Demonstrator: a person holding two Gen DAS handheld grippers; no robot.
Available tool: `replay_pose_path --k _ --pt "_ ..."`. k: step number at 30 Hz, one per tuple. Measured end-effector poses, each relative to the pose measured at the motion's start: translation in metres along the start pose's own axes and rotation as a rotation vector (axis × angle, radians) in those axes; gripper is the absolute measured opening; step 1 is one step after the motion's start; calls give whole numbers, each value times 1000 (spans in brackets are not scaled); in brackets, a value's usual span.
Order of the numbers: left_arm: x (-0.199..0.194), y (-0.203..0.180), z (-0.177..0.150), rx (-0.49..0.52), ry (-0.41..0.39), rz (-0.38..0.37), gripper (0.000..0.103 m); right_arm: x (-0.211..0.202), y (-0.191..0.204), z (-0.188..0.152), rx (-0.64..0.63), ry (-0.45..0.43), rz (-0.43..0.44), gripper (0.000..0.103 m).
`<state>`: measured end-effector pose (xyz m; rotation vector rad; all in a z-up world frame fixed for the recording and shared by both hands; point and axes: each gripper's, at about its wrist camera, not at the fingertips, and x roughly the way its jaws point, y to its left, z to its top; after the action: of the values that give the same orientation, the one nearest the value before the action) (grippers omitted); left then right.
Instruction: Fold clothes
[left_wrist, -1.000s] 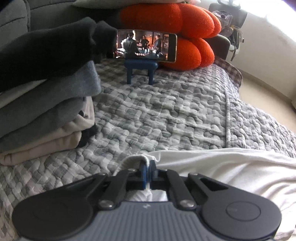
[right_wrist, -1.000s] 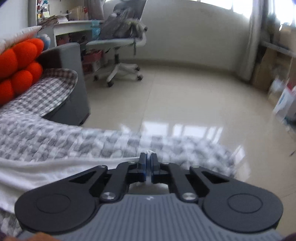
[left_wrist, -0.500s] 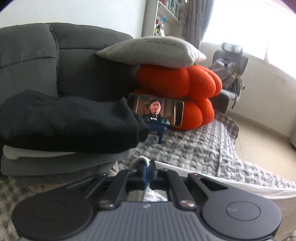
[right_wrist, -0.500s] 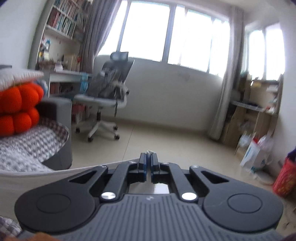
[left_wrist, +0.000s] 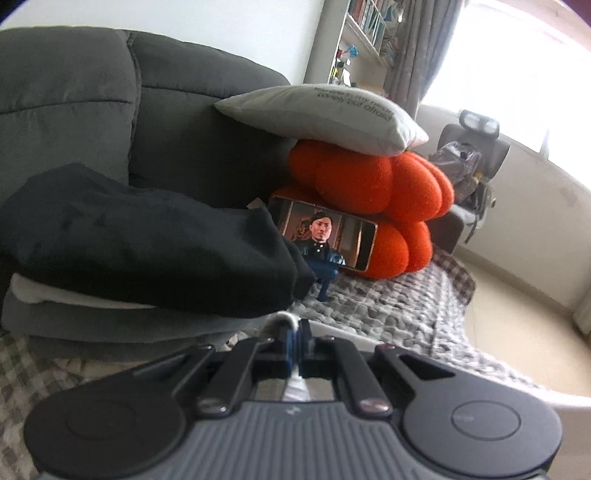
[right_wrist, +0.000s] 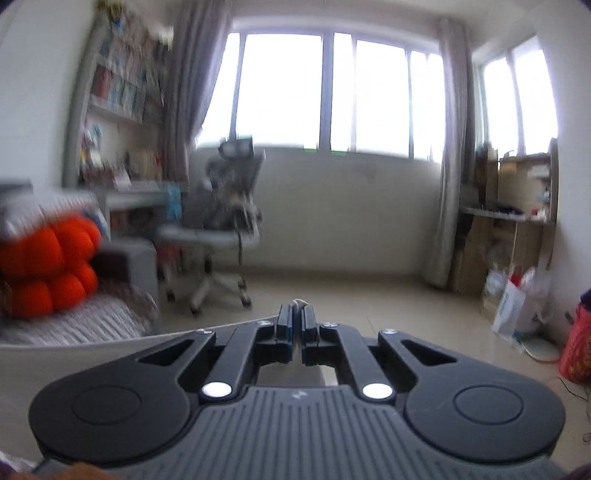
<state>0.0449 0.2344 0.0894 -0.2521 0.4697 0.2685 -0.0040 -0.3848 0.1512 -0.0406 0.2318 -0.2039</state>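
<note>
Above, both tongs are clamped on a white cloth: left tongs (left_wrist: 295, 341) and right tongs (right_wrist: 296, 319) each pinch a bunched edge of the cloth (right_wrist: 92, 343), stretched taut above the sofa's quilted cover (left_wrist: 399, 306). Folded clothes (left_wrist: 140, 251) are stacked left; bare floor (right_wrist: 388, 295) lies beyond.

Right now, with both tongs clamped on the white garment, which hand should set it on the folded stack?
Probably left: its tongs grip the white garment right beside the folded stack. The right tongs face the open floor.
</note>
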Motion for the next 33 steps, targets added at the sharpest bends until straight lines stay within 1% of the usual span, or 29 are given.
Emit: replay_pose_path --k 1,3,5,6,10,14,16,18,20,23,26,28,29,30,31,32,33 --pt "9 -4 -3 12 11 17 2 20 2 -8 -10 41 -11 3" --pt "26 -12 -9 43 34 49 2 73 6 -29 5 155 -21 4" --pt "39 -17 -13 63 45 72 3 122 16 -49 -26 246 -37 4" --pt "43 -18 -15 65 48 79 2 139 22 -55 -52 278 -41 4" --pt "52 -16 -15 57 49 109 3 194 38 -67 -47 383 -42 4" --pt "54 -11 -16 35 34 135 3 206 49 -61 -29 349 -25 4" --pt "58 -11 -19 34 38 145 3 211 53 -60 -24 357 -24 4" --pt "61 -12 -23 44 44 161 3 215 58 -64 -58 381 -22 4" --pt "65 -14 -26 55 44 170 3 218 62 -70 -102 415 -45 5" --pt "67 -17 -28 72 37 179 3 216 56 -74 -134 412 -112 5" --pt "68 -19 -28 86 28 180 3 209 40 -72 -111 380 -122 3" --pt "71 -19 -30 92 51 174 3 202 31 -72 -78 397 -94 3" --pt "73 -18 -31 96 65 177 3 199 28 -73 -66 419 -63 3" --pt "75 -18 -33 108 78 178 3 196 25 -74 -53 440 -35 7" --pt "78 -18 -35 122 91 179 3 190 21 -74 -26 450 -31 13" --pt "79 -19 -37 140 97 183 3 185 16 -75 3 461 -27 20" --pt "80 -19 -40 156 98 186 3 177 9 -77 53 473 -12 31"
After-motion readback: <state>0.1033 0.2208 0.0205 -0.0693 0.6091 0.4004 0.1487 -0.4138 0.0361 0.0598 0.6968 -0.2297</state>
